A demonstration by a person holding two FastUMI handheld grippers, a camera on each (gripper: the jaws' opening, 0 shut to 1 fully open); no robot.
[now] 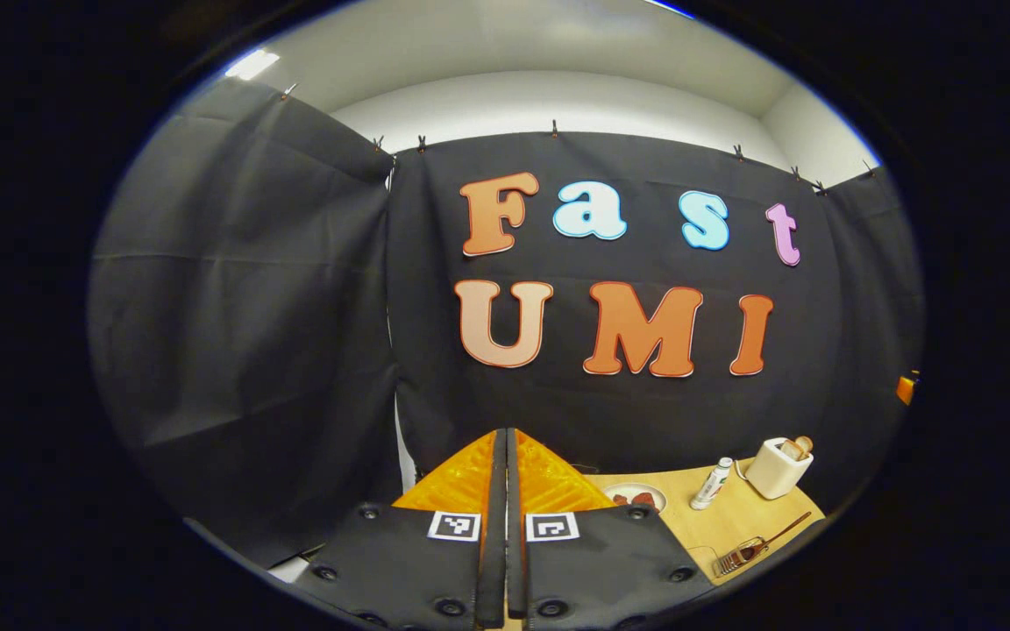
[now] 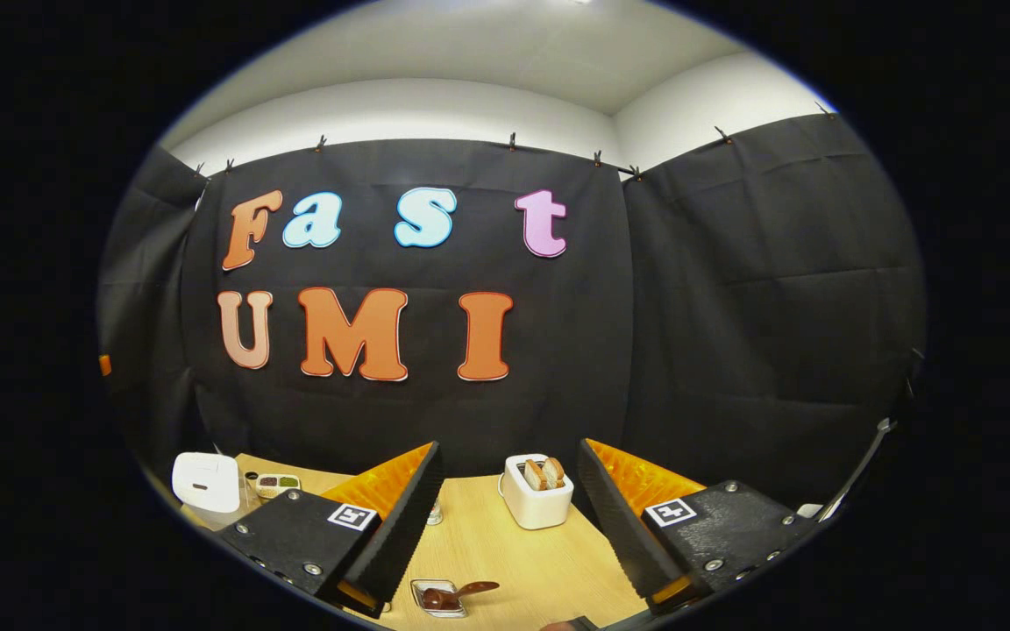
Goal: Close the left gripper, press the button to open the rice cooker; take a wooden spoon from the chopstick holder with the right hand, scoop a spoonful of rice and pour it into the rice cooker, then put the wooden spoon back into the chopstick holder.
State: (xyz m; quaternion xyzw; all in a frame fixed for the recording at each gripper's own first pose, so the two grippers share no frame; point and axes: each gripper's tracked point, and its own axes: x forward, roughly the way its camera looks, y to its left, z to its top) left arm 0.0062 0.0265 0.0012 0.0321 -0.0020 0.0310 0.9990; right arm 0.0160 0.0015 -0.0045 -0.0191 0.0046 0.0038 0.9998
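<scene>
Left gripper (image 1: 505, 478) jaws closed above the table (image 1: 724, 526).

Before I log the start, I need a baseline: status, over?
Left gripper shut, empty. Right gripper open, empty. Rice cooker lid down, far left of the table. Toaster between the right fingers, farther off.

A pale toaster (image 2: 537, 504) holding bread slices is seen upright on the wooden worktop (image 2: 540, 561). A small white bottle (image 1: 711, 484) is stood near it, beside a plate (image 1: 636, 498) of dark food.
</scene>
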